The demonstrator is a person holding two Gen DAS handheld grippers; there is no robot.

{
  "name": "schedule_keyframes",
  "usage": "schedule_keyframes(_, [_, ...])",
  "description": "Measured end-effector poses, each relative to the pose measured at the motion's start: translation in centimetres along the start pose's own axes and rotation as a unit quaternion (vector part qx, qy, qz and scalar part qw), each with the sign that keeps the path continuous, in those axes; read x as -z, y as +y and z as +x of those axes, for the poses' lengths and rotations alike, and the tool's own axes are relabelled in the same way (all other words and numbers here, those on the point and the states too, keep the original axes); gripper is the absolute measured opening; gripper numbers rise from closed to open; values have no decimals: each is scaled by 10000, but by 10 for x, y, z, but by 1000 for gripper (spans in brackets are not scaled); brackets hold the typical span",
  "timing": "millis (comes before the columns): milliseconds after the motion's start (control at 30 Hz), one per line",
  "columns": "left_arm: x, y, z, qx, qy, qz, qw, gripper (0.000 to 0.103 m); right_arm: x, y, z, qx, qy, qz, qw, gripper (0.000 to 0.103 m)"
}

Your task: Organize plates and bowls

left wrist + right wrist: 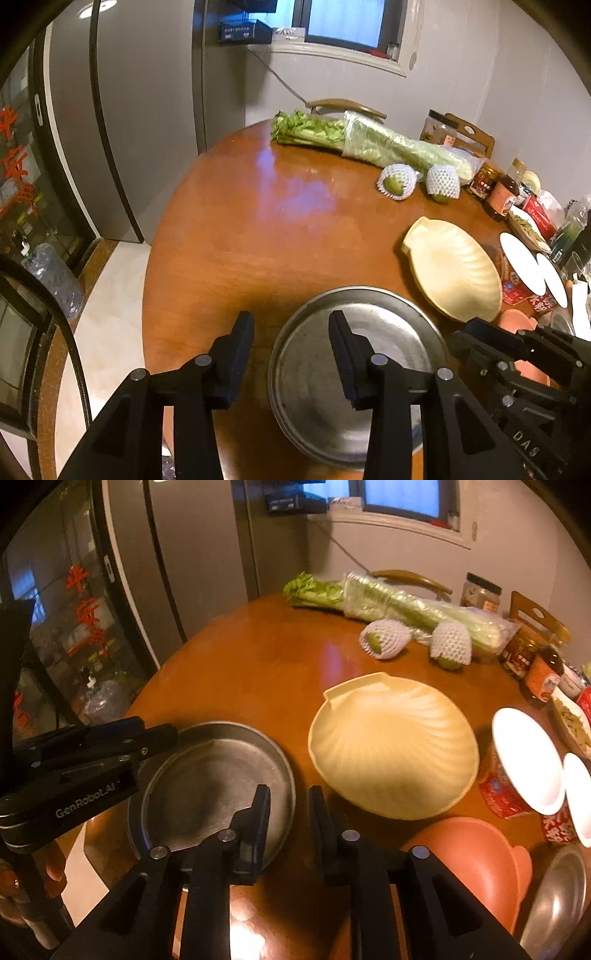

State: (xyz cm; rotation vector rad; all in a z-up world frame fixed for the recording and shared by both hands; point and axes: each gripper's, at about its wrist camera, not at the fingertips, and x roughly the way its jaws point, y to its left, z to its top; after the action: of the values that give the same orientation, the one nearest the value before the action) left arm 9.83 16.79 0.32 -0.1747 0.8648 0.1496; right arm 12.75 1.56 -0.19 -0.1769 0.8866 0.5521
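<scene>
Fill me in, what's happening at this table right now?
A person with a gripper in each hand is sorting dishes on a round wooden table. Both the left gripper and the right gripper are open and empty, poised at the rim of a round grey metal plate that lies flat on the table. Beside it lies a cream shell-shaped plate; a pink plastic bowl lies upside down nearby.

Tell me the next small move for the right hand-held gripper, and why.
Probably shift the right hand-held gripper toward the cream shell plate. Its jaws stand apart with nothing between them, the round metal pan lies flat on the table, and the shell plate sits alone beside it.
</scene>
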Motion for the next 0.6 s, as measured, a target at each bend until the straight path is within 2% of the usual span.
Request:
schedule_keyframes(367, [8, -48, -41, 303, -223, 326, 9988, 45, 21, -23, -72, 147, -650, 298, 9973, 30])
schedule_keyframes(600, [22, -89, -56, 528, -232, 651, 9962, 48, 47, -49, -112, 278, -819, 535, 9948, 30])
